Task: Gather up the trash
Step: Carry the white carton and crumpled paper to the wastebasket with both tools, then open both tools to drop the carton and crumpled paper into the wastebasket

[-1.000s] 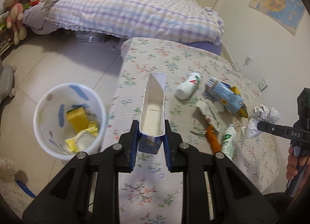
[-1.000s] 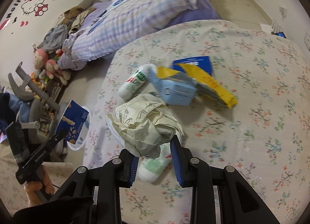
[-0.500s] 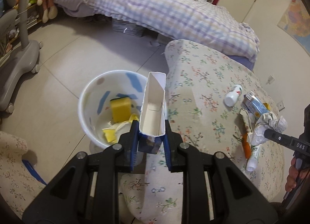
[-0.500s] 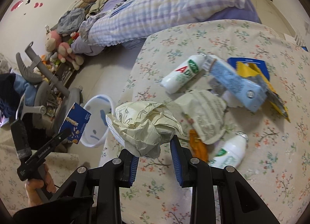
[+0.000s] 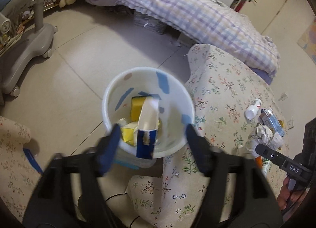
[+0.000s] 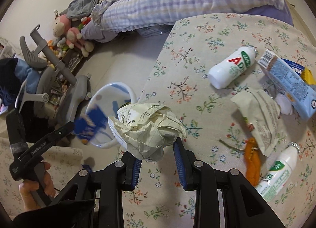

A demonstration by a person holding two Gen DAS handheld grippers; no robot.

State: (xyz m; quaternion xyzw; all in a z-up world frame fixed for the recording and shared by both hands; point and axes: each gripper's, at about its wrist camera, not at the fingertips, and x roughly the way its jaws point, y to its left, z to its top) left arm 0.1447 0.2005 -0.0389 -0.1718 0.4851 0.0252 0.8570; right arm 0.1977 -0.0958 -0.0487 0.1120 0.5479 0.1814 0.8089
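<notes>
Left gripper (image 5: 152, 139) jaws have just been opening, now wide apart, pads clear of the blue carton (image 5: 147, 129), which sits between them, loose and tipping over the white bin (image 5: 110, 97) straight ahead and below. Bin already has yellow scraps inside. Right gripper (image 6: 157, 160) is clamped on a crumpled paper ball (image 6: 146, 127), held out front; bin is ahead to its left, off the cushion (image 6: 197, 40) edge. Bottles (image 6: 231, 70), a blue box (image 6: 288, 82) and wrappers lie on the cushion to its right. Risks: carton looks close to the near rim, could catch it and tumble to the floor; paper ball is bulky and springy, might slip or bounce out if released too early or off-centre.
</notes>
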